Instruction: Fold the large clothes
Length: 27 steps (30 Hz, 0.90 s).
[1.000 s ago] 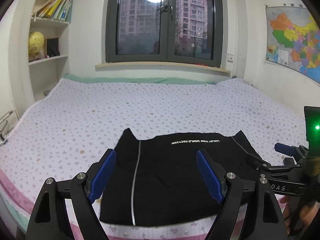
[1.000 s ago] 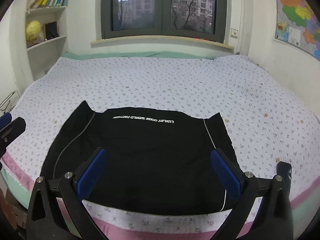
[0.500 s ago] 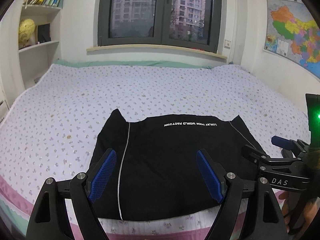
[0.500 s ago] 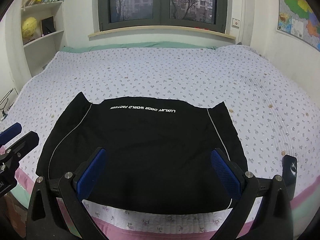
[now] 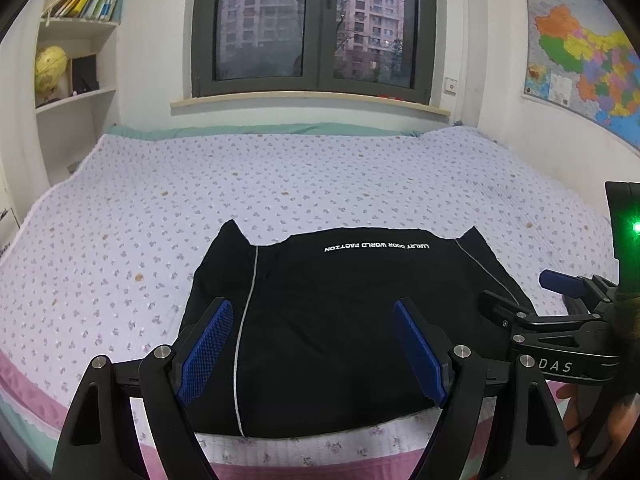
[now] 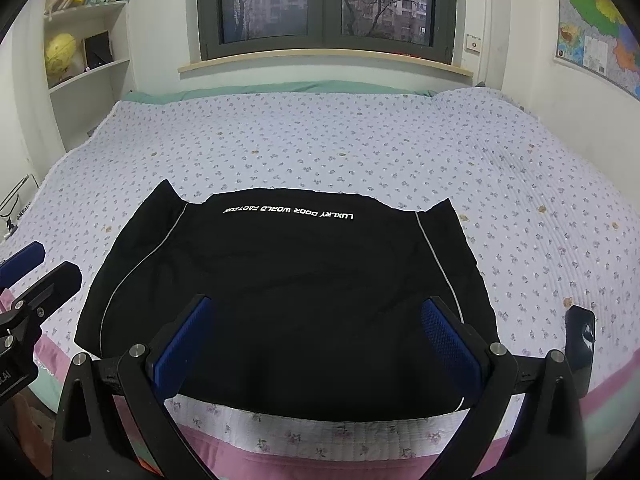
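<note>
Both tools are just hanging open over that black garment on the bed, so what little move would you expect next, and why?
Probably both lower to the black garment's near hem and pinch it, left tool near one corner, right tool near the other. Both are open and empty, and it lies flat, unheld.

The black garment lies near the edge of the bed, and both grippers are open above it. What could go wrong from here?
1. The garment has its near hem close to the edge of the bed; a pull toward the person might drag it off.
2. The left gripper and right gripper are both open and hold nothing; a shallow pinch may catch only the top layer and spoil the fold.
3. In the left view the grippers are close together, so they could collide.
</note>
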Motion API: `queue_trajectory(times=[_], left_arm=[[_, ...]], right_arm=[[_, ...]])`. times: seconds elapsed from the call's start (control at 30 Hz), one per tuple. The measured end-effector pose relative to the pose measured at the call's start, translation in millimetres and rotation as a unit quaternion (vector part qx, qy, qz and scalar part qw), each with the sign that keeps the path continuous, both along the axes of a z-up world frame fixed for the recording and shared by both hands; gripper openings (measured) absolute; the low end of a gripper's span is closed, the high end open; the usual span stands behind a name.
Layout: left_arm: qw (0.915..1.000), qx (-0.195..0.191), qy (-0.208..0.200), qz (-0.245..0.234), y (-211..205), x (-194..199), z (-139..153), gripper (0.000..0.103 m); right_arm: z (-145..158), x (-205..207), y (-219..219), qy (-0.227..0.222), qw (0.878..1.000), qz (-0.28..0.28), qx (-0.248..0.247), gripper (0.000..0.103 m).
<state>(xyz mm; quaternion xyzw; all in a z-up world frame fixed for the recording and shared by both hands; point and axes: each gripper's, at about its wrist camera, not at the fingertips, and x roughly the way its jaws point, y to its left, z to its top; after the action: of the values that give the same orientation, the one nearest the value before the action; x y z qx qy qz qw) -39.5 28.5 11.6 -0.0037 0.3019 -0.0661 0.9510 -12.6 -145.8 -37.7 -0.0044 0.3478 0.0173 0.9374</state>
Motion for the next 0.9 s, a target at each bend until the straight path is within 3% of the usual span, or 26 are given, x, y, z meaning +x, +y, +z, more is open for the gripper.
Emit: queue_trajectory(times=[0.9], left_arm=[[0.9996, -0.003, 0.026, -0.007, -4.0, 5.4, -11.7, 0.083]], right_arm=[[-10.6, 3.6, -4.2, 0.018, 1.000, -0.002, 0.018, 0.103]])
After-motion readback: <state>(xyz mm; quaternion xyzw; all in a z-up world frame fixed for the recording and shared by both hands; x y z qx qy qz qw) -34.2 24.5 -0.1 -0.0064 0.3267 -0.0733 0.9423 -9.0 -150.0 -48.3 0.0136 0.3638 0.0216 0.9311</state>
